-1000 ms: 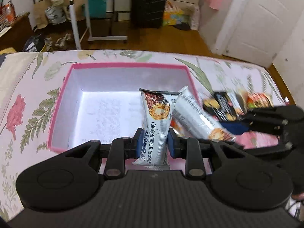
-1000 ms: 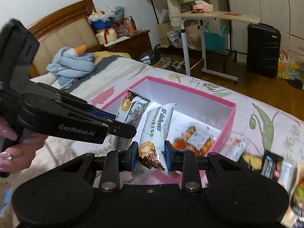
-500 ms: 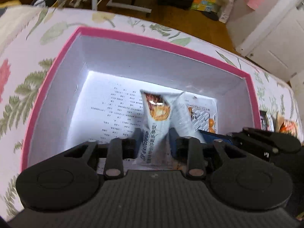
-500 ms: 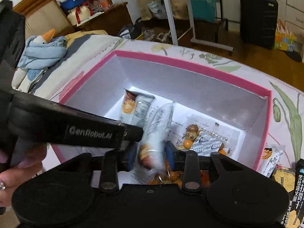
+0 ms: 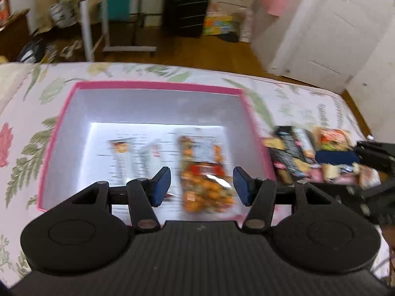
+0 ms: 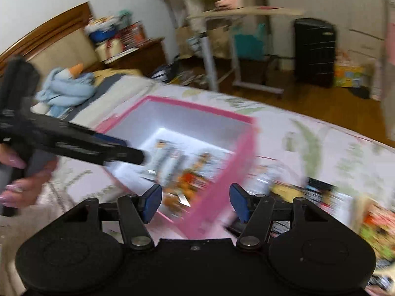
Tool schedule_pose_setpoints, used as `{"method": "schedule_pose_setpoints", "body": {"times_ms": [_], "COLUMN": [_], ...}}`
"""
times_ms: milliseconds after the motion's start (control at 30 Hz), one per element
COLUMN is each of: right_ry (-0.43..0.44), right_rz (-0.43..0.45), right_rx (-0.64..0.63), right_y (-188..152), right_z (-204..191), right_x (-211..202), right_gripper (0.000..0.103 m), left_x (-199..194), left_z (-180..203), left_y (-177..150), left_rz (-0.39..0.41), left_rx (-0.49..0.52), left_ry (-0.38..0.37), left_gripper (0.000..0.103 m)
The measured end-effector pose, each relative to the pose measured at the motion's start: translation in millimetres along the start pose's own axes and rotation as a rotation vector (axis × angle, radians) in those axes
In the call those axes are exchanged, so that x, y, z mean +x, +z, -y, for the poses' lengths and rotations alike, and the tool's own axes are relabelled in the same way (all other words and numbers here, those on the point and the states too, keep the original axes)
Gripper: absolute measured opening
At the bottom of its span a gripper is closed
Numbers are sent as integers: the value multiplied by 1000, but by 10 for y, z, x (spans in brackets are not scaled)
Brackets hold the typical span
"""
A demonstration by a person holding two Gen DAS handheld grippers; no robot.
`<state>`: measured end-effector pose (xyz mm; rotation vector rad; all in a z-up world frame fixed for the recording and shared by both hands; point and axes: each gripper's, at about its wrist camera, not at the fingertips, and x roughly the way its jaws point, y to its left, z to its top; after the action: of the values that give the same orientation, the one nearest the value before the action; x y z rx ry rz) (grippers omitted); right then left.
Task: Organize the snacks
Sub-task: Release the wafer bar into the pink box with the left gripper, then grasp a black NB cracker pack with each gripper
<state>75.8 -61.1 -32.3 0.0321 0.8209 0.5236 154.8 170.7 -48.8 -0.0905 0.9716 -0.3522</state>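
A pink box (image 5: 158, 85) with a white inside lies on the floral bed cover. Two silver snack packets (image 5: 133, 153) and an orange snack bag (image 5: 202, 172) lie blurred on its floor. My left gripper (image 5: 201, 186) hovers over the box's near edge, its jaws opening with nothing gripped between them. My right gripper (image 6: 195, 202) hangs over the box's (image 6: 197, 104) near right corner, its jaws also opening and holding nothing. A pile of loose snacks (image 5: 308, 153) lies on the bed right of the box, also seen in the right wrist view (image 6: 321, 194).
A person's hand (image 6: 29, 185) holds the left gripper's handle. A blue cloth bundle (image 6: 66, 88) lies by the headboard. Beyond the bed's far edge are a rolling table (image 5: 111, 24), a black suitcase (image 5: 187, 7) and a white door (image 5: 328, 29).
Both grippers let go of their silver packets, which now lie in the box. Both jaws have spread apart and pulled back; the right gripper has swung right, toward the loose pile.
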Motion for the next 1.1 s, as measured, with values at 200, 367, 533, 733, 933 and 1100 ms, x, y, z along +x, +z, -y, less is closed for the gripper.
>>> {"method": "schedule_pose_setpoints", "body": {"times_ms": [200,367,533,733,933,1100], "right_ry": [-97,-152,-246,-282,-274,-218], "right_rz": [33,55,62,126,123,125], "right_rx": [89,117,50,-109,-130,-60], "right_y": [-395,-644,-815,-948,-944,-973], "right_z": [496,743,838,853,981,1080], "right_x": [-335,-371,-217,42,390,551], "right_gripper": [66,66,66,65,65,67], "left_x": [-83,69,325,832,1372,1600], "left_z": [622,1066,1459,1713,1735,1707], "left_y": [-106,-168,-250,-207,-42,-38], "left_rz": [14,-26,-56,-67,-96,-137], "left_rx": [87,112,136,131,98,111], "left_ry": [-74,-143,-148,-59,48,113], "left_gripper": [55,55,55,55,55,57]}}
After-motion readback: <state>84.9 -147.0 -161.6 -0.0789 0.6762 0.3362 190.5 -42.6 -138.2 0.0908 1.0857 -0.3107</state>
